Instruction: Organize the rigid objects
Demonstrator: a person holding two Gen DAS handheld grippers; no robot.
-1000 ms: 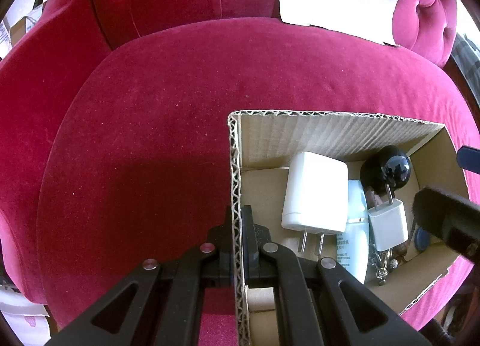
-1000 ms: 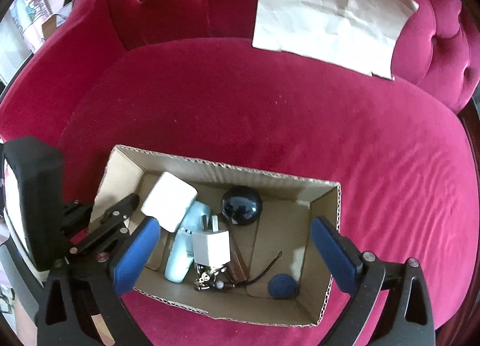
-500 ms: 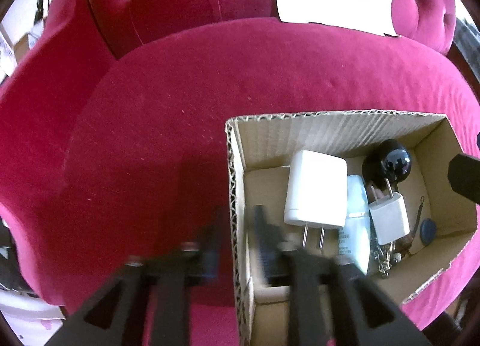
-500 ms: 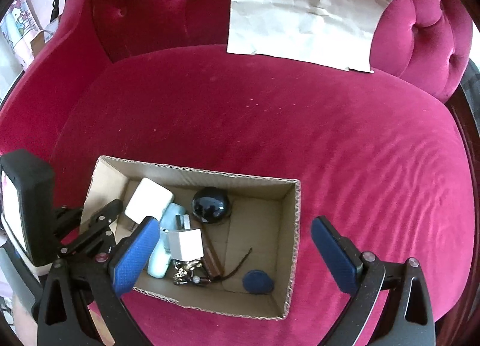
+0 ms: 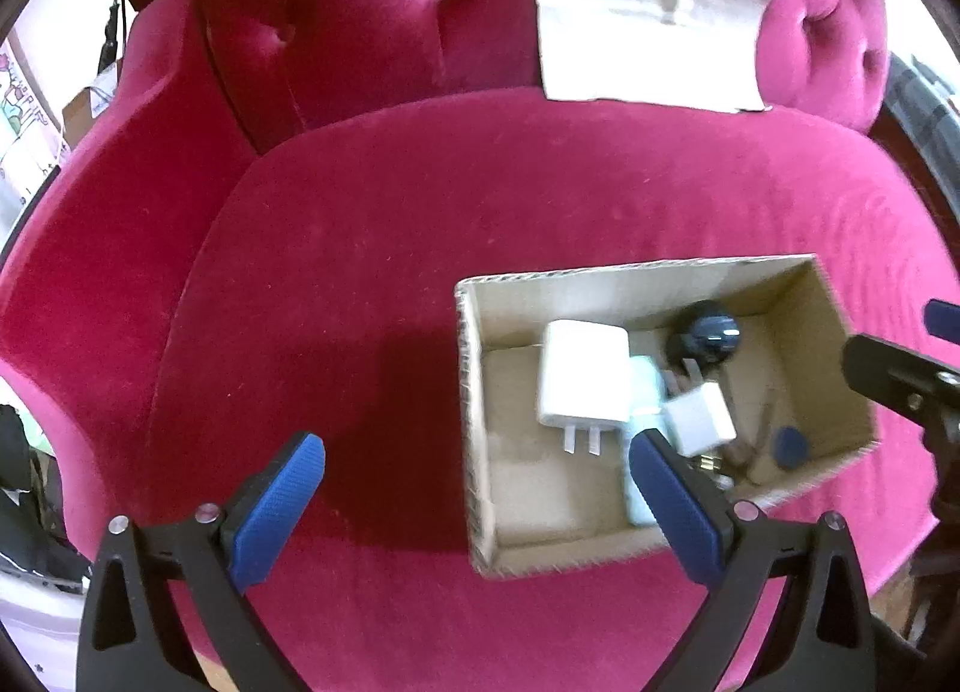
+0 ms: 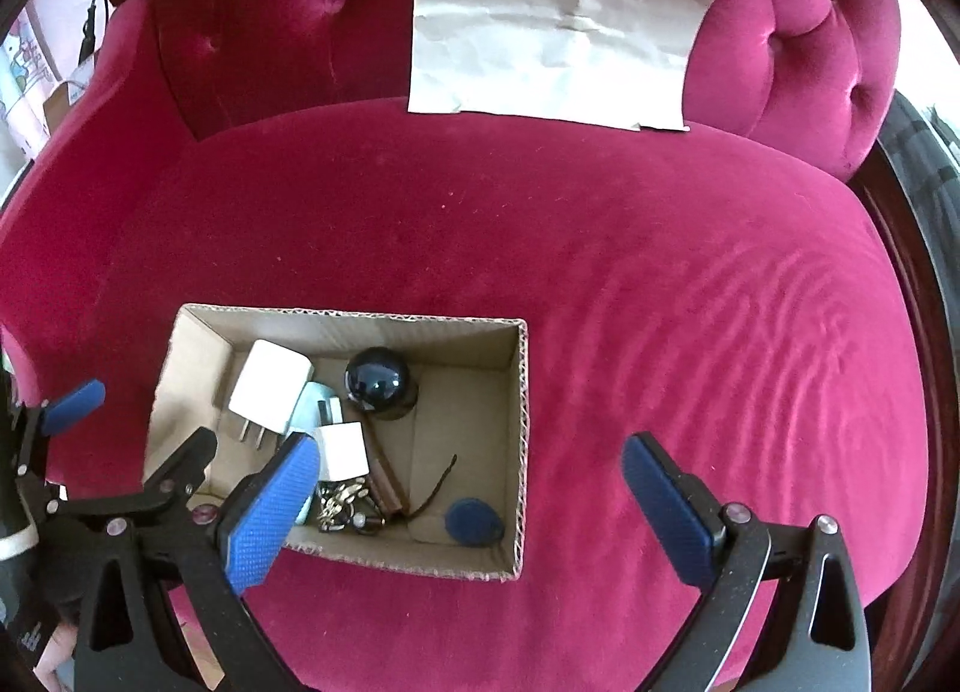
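**Box sits ahead of both grippers, nearer the left one**

The cardboard box (image 5: 606, 557) rests on the red velvet sofa seat (image 5: 360, 248), with both grippers hanging above it, spread wide and holding nothing. Seen along the left gripper (image 5: 474, 488), the box lies just ahead and to its right, its left wall running between the two fingers and its long axis stretching away to the right. From the right gripper (image 6: 462, 488) the box lies ahead and to the left, its right wall between the fingers.

Inside, the large white charger (image 6: 270, 386) lies at the left gripper's side of the box, prongs pointing back toward the grippers. The small white charger (image 6: 343, 451), a black ball (image 6: 377, 383), some keys (image 6: 342, 506) and a blue disc (image 6: 475, 521) sit further right. My guess: the left gripper is nearer the large charger, the right nearer the disc.
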